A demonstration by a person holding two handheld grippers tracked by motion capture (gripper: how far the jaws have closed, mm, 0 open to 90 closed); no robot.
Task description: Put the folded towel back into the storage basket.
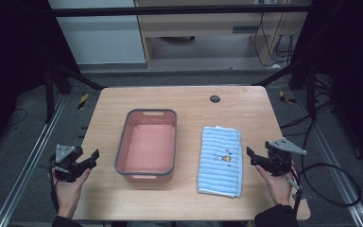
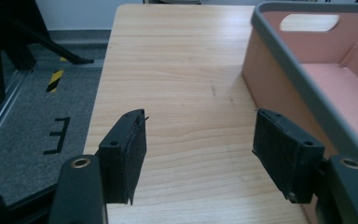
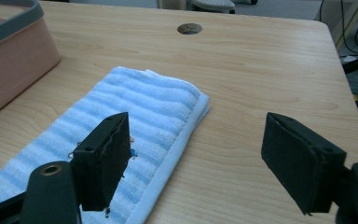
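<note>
Left claw [image 1: 93, 157]: jaws apart, empty, left of pink bin [image 1: 147, 144].
Right claw [image 1: 251, 156]: jaws apart, empty, beside folded blue towel [image 1: 220, 161].
Both lay on tabletop [image 1: 189, 101].

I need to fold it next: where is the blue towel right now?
In the high view, the blue striped towel lies flat on the table's right half, between the pink basin and the right gripper.

floor: grey carpet [image 1: 14, 142] | frame: black struts [image 1: 71, 75] | wall: white panel [image 1: 99, 33] | cables [image 1: 331, 184] right
</note>
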